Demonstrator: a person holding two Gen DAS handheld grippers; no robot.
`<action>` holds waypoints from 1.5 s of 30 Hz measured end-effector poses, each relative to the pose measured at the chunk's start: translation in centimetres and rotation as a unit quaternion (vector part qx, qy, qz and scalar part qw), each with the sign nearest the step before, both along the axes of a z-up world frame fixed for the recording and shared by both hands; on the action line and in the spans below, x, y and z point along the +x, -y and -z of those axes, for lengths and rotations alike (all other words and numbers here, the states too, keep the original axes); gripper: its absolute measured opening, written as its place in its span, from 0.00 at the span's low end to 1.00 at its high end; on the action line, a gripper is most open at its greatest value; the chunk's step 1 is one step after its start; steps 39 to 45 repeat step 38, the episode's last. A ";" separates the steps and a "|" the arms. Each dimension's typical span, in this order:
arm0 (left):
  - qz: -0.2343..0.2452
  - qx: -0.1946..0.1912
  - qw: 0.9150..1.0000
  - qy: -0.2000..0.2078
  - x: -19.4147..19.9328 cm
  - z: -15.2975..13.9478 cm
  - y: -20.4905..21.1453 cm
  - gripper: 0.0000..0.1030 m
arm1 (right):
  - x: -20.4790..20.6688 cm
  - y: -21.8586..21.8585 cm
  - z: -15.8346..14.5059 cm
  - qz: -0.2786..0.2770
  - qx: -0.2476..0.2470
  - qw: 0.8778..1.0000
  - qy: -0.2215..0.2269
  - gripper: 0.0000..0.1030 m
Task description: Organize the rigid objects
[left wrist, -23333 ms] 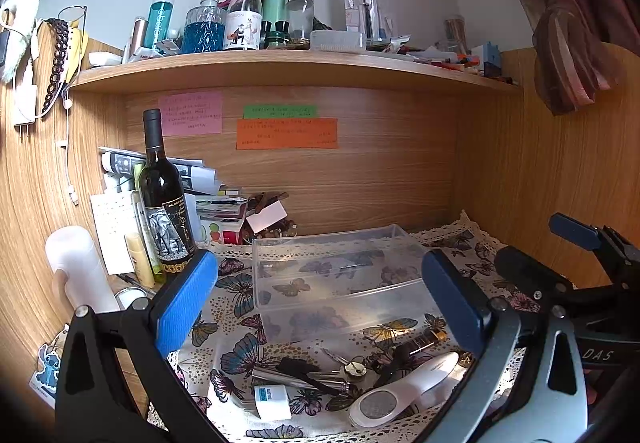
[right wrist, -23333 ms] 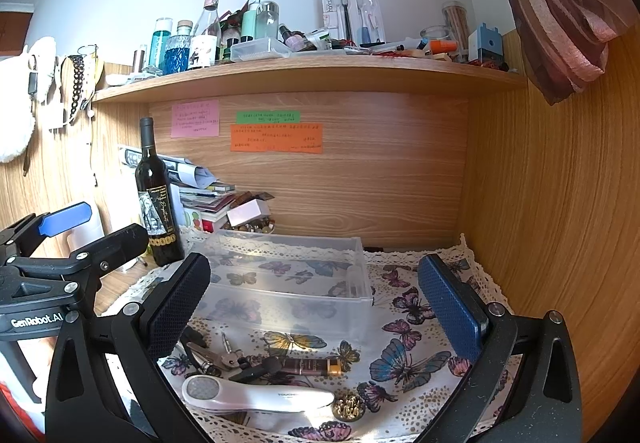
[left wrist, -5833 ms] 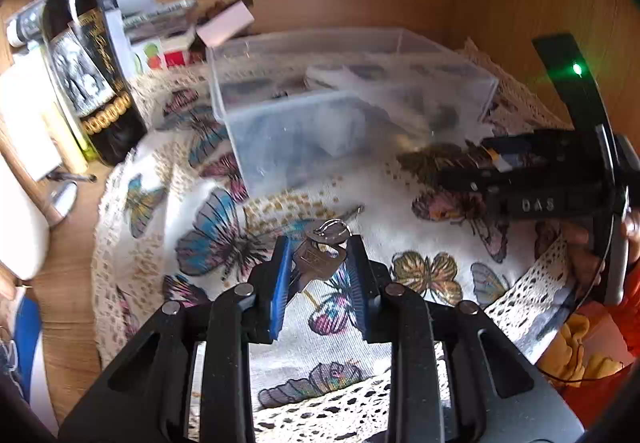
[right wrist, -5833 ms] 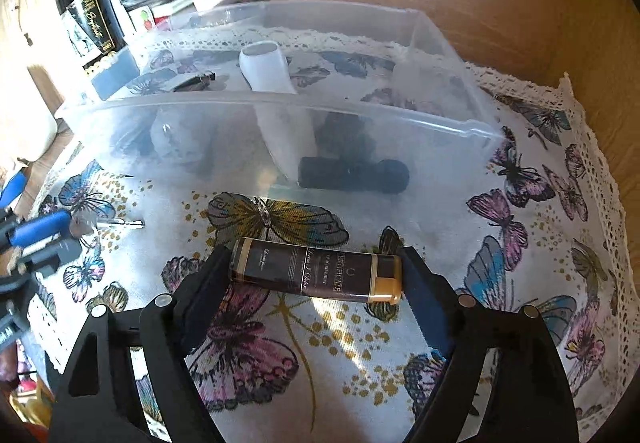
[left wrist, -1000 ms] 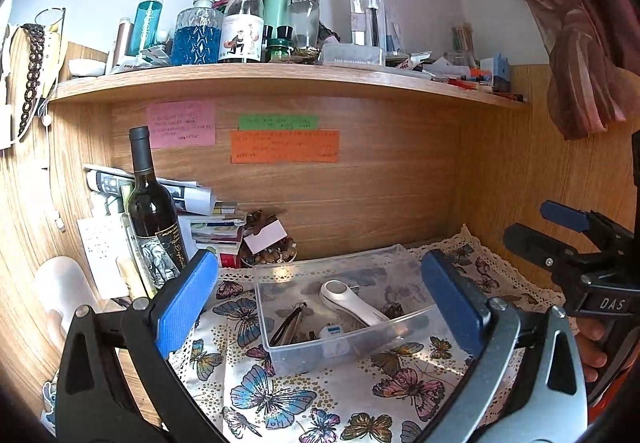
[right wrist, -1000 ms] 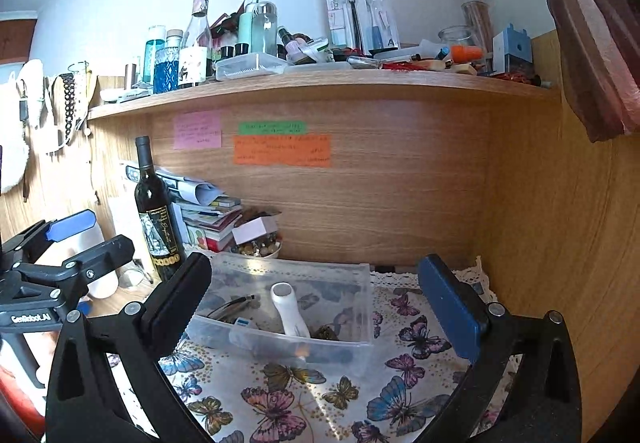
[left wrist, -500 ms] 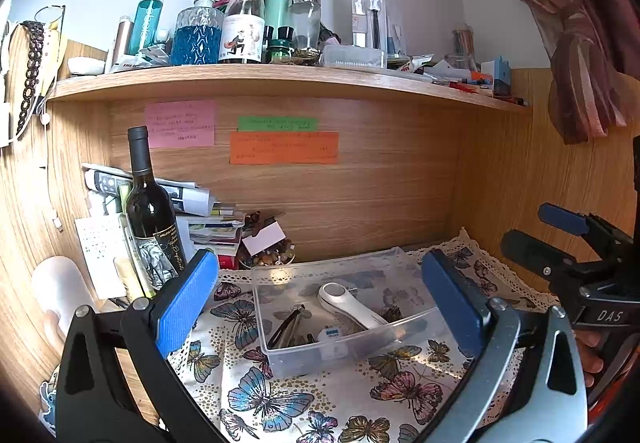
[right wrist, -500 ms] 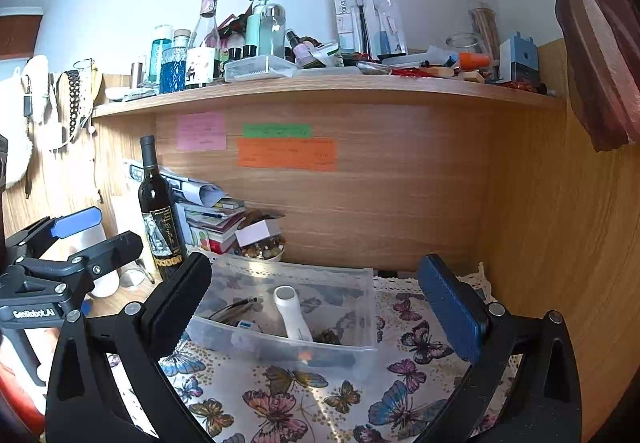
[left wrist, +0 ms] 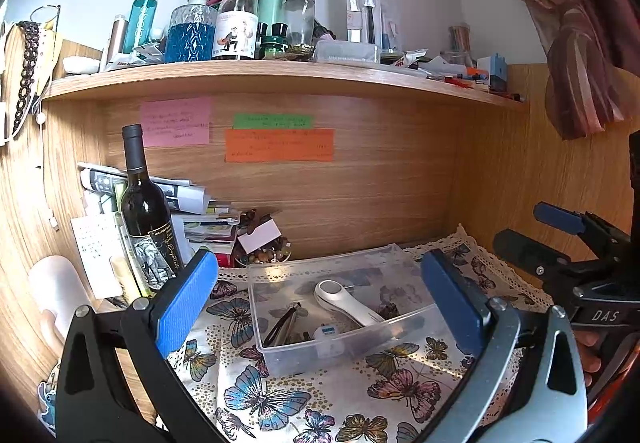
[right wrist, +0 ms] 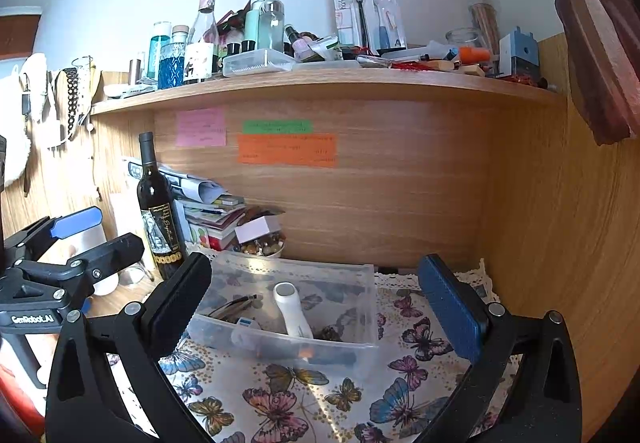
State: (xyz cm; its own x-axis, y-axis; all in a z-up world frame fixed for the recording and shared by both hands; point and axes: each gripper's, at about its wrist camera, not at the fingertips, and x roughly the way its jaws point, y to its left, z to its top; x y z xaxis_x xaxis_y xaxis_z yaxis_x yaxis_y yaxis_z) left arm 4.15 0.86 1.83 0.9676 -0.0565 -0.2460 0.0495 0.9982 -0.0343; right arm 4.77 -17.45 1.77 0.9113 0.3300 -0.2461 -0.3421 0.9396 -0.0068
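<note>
A clear plastic box (left wrist: 400, 325) (right wrist: 362, 323) sits on the butterfly cloth (left wrist: 340, 395) (right wrist: 304, 391). Inside it lie a white handheld device (left wrist: 348, 303) (right wrist: 292, 309), a small white and blue item (left wrist: 326, 333) (right wrist: 244, 323) and dark metal pieces (left wrist: 282, 327) (right wrist: 232, 305). My left gripper (left wrist: 318, 295) is open and raised in front of the box, with nothing between its fingers. My right gripper (right wrist: 316, 301) is also open and empty, held back from the box. Each gripper shows at the edge of the other's view: the right gripper (left wrist: 560, 243) and the left gripper (right wrist: 84, 239).
A dark wine bottle (left wrist: 146, 215) (right wrist: 158, 211) stands left of the box beside stacked papers and books (left wrist: 200, 219). A bowl of small stones (left wrist: 262, 253) sits behind the box. A crowded shelf (left wrist: 280, 69) runs overhead. Wooden panels close the back and right side (right wrist: 560, 243).
Over the last second both grippers stayed open and drifted only slightly. Earlier, keys, a brown tube and the white device lay on the cloth; the cloth in front of the box is now bare.
</note>
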 end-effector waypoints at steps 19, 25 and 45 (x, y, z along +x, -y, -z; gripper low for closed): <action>-0.003 0.000 1.000 0.004 -0.1 -0.3 0.4 1.00 | -0.2 0.0 0.1 0.002 0.004 1.000 0.001 1.00; -0.008 0.005 1.000 0.009 -0.3 -0.1 0.6 1.00 | -0.5 -0.2 0.0 0.000 0.001 1.000 0.002 1.00; -0.002 -0.001 1.000 0.003 0.0 0.0 0.5 1.00 | -0.4 -0.6 0.3 0.002 0.000 1.000 -0.004 1.00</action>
